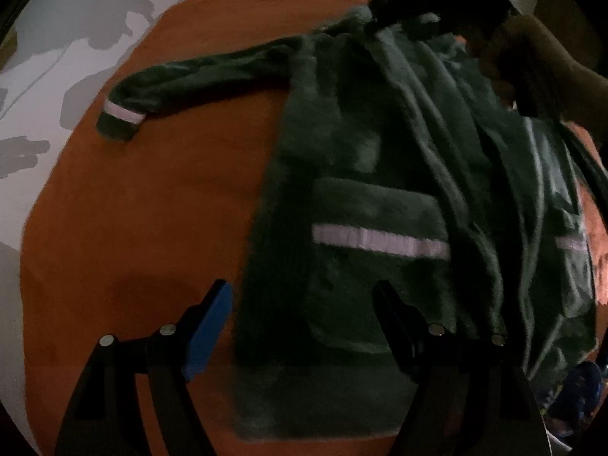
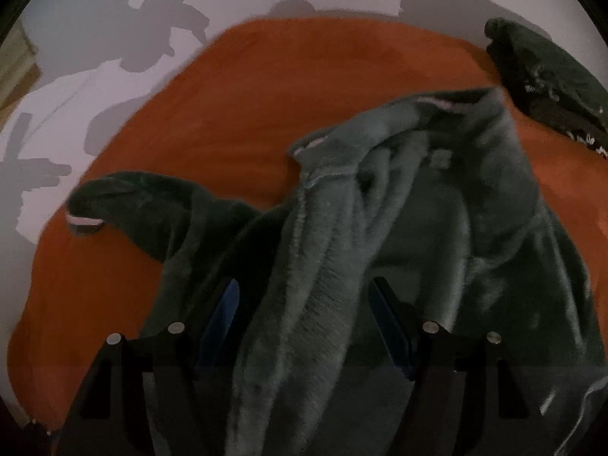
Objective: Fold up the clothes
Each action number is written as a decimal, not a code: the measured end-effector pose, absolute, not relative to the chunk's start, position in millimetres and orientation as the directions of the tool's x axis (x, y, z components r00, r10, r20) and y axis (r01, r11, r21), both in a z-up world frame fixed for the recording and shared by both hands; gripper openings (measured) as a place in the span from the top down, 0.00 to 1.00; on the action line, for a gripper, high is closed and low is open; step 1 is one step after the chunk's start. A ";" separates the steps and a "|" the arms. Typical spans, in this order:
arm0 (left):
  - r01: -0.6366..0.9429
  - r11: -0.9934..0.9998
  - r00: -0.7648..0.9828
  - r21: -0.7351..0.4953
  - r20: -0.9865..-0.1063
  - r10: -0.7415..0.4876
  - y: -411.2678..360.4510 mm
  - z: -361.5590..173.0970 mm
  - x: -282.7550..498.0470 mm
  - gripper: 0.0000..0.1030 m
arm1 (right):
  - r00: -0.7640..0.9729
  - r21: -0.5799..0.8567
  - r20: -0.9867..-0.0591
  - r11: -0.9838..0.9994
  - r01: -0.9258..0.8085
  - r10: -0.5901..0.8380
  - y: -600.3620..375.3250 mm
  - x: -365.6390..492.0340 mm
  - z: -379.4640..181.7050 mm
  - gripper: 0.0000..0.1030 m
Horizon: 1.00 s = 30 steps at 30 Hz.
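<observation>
Blue pads of my left tongs [image 1: 304, 326] gape empty over the green robe's hem [image 1: 342, 197]. My right tongs [image 2: 304, 323] straddle a bunched fold on the orange cover [image 2: 266, 95], apparently not pinching. Next: grip and fold across.

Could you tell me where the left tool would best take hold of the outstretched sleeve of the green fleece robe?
I would grip the sleeve at its cuff, just behind the pale stripe. It lies flat and straight on the orange cover, clear of the bunched body, so come from above at the free end, fingers across the sleeve's width. The left tool stands open, ready to close.
</observation>
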<state>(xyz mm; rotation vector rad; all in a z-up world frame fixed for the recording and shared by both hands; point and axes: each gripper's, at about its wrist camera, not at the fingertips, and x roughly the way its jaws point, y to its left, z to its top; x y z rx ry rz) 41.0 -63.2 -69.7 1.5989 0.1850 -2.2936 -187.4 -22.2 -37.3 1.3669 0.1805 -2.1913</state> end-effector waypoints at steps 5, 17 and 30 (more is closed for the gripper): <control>0.378 -0.924 -0.265 0.054 -0.950 -0.164 -89.6 -85.9 23.4 0.25 | -0.427 0.144 -0.854 -0.923 0.356 -0.298 -0.9 -199.7 -27.6 0.99; 0.320 -0.937 -0.322 0.137 -0.915 -0.243 -103.7 -64.8 -21.9 0.25 | -0.477 0.181 -0.843 -0.967 0.180 -0.247 87.5 -193.9 -38.1 1.00; 0.338 -0.933 -0.311 0.121 -0.921 -0.233 -114.2 -81.6 -28.0 0.25 | -0.427 0.211 -0.828 -0.907 0.364 -0.364 58.3 -180.8 -36.5 0.38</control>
